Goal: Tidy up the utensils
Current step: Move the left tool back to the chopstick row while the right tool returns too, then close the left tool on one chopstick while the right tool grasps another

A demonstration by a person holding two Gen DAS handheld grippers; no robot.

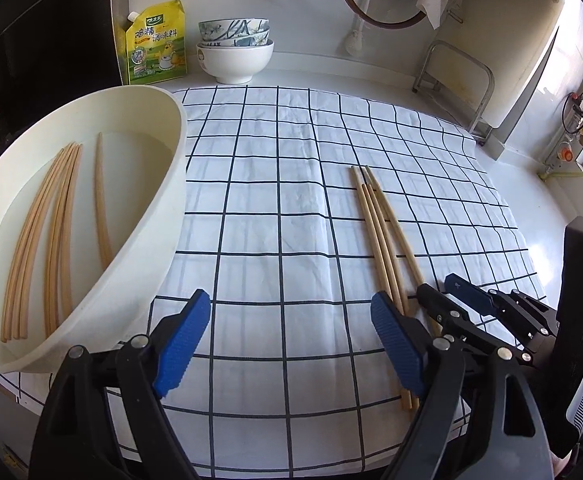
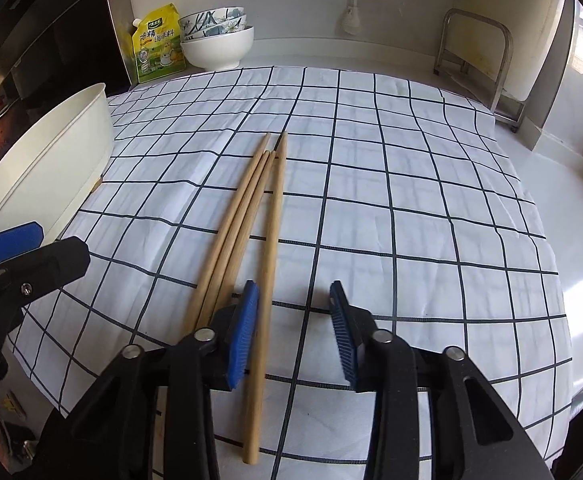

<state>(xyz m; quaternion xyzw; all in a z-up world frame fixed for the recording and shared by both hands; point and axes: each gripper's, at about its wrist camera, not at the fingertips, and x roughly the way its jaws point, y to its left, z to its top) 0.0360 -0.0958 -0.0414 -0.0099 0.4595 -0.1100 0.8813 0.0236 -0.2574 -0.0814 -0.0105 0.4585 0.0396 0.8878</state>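
Three wooden chopsticks (image 2: 251,216) lie on the checked cloth (image 2: 411,184); they also show in the left wrist view (image 1: 379,224). My right gripper (image 2: 293,332) is open, low over their near ends, with the rightmost chopstick (image 2: 269,260) between its jaws. It also shows in the left wrist view (image 1: 437,290). A cream oval basin (image 1: 159,216) at the left holds several more chopsticks (image 1: 51,232). My left gripper (image 1: 291,344) is open and empty, just right of the basin.
A yellow seasoning pouch (image 1: 155,44) and stacked bowls (image 1: 235,50) stand at the back by the wall. A metal rack (image 1: 455,80) with a cutting board stands at the back right. Dark stove area lies left of the basin.
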